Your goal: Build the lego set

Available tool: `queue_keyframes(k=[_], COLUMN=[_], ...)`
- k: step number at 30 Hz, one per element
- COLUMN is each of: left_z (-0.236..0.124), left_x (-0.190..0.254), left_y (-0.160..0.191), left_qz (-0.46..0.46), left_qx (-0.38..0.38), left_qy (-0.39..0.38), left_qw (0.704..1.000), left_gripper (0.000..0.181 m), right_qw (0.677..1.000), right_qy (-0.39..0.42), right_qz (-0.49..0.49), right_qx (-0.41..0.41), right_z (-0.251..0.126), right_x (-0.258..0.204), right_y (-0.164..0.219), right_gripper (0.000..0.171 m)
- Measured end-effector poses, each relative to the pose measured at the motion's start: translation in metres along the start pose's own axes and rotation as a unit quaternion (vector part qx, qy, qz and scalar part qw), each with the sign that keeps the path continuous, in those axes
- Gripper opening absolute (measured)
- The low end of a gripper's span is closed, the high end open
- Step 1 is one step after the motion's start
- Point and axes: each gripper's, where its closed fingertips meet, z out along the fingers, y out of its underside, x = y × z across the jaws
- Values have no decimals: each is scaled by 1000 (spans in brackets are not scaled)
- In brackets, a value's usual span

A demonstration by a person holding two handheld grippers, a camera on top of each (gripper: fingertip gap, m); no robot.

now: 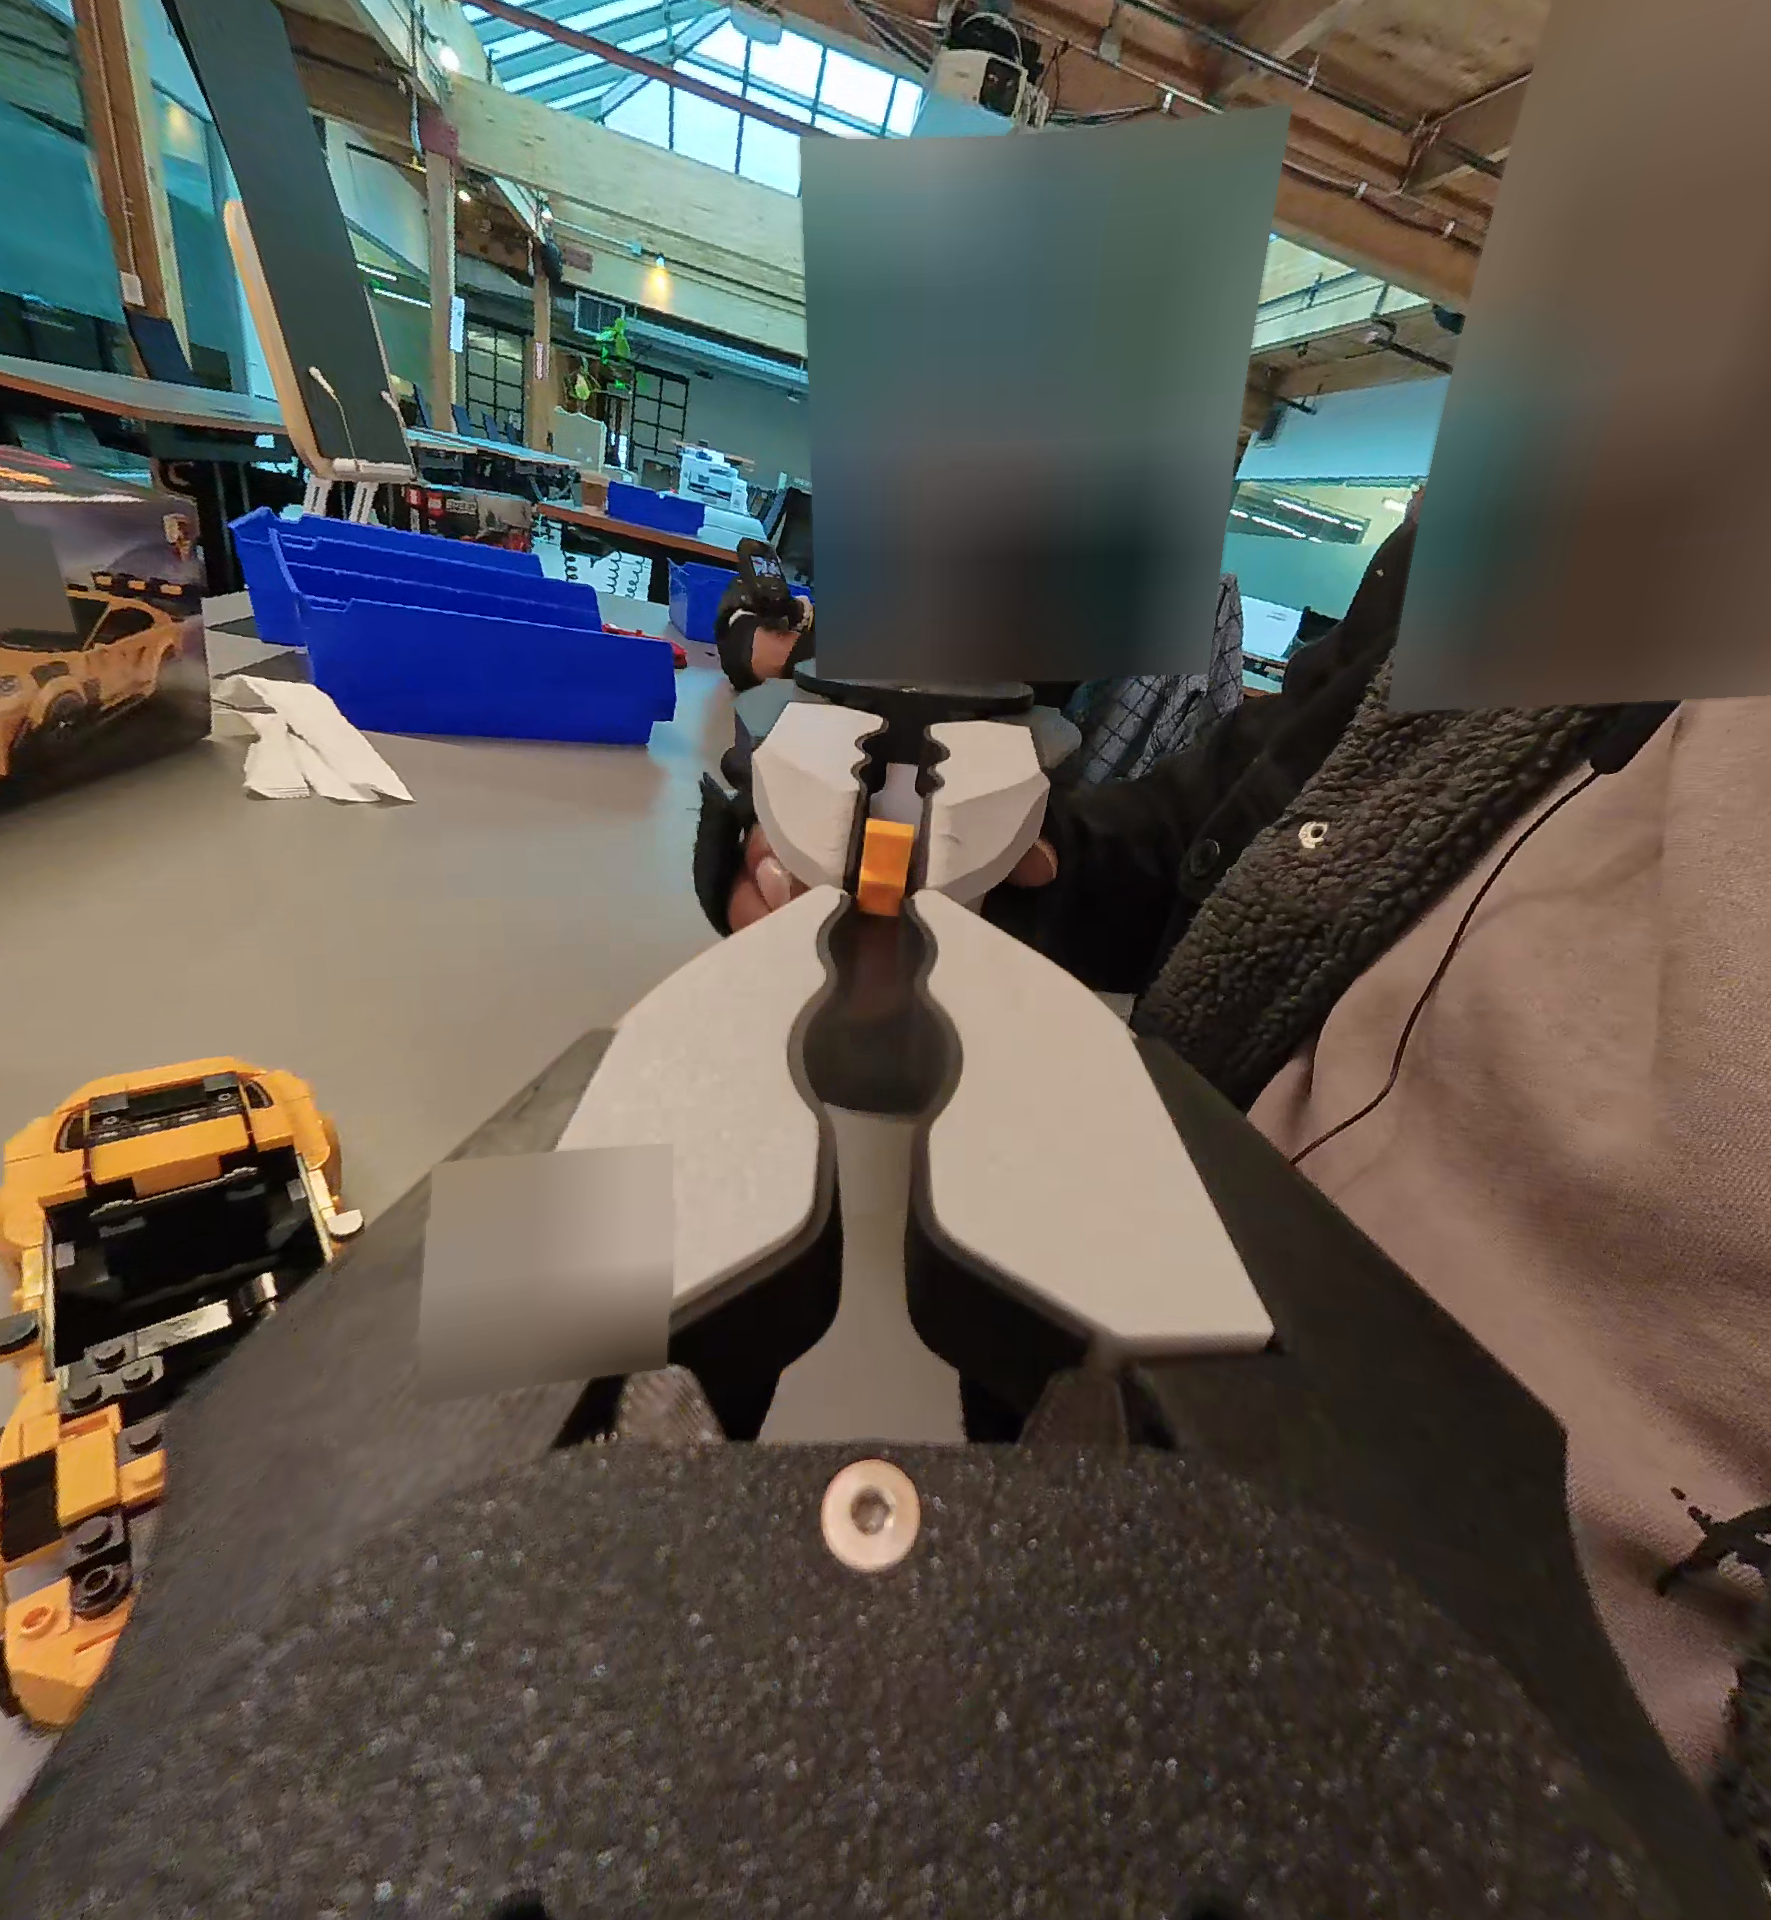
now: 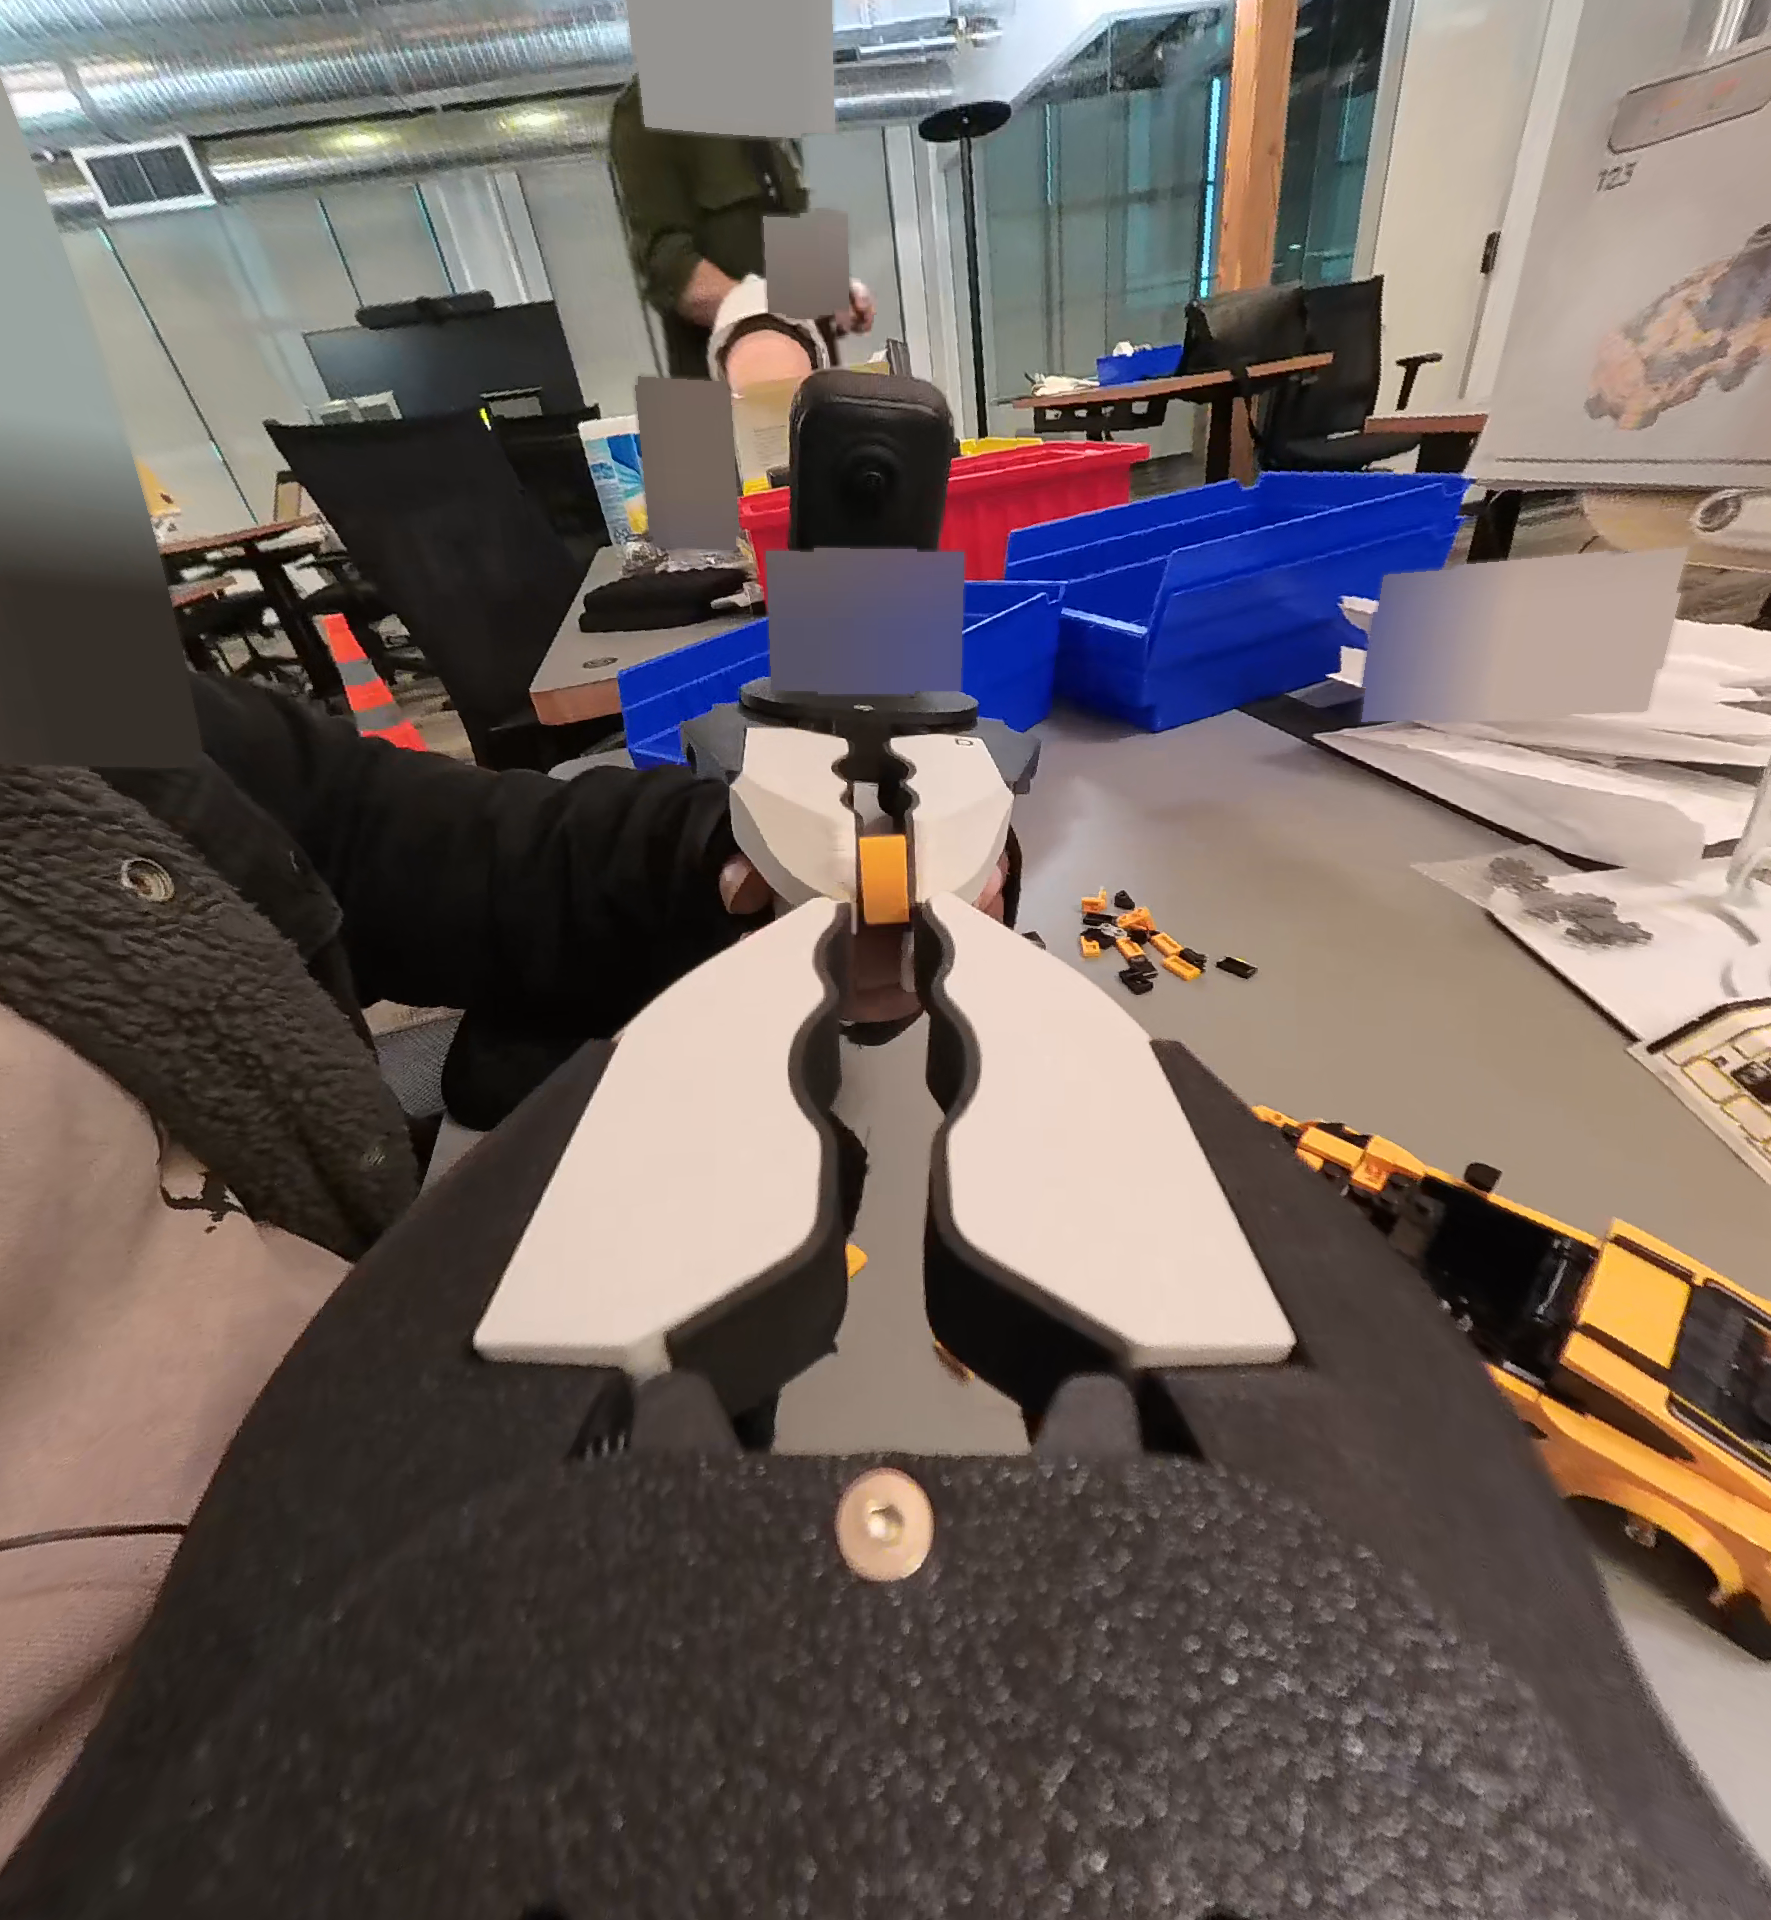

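- Two grippers meet tip to tip at frame centre: the left gripper [image 1: 879, 914] and right gripper [image 2: 883, 920], jaws narrow, both pinch one orange brick [image 1: 882, 864].
- Lower left, an orange Lego car [image 1: 148, 1288] lies on the bench [image 1: 361, 914].

Each wrist camera looks closely along its own tongs, facing the other head-on, sharing the orange brick [image 1: 881, 865] between them above the desk [image 2: 1328, 914].

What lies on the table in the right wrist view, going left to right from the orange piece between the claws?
Orange piece → loose orange and black pieces → yellow car model.
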Motion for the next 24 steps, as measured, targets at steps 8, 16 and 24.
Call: queue_keyframes(k=[8, 16, 24], left_z=[-3, -5, -39], left_x=[4, 6, -19], left_y=[-1, 3, 23], left_qz=[4, 10, 43], left_qx=[2, -7, -84], left_qy=[8, 7, -123], left_qw=[1000, 1000, 988], left_gripper=[7, 7, 13], right_qw=[1000, 999, 926], right_qy=[-13, -22, -20], right_qz=[-7, -12, -92], right_qx=[-6, -24, -365], right_z=[4, 8, -19], right_x=[-4, -6, 16], right_y=[-4, -2, 76], right_gripper=[10, 7, 7])
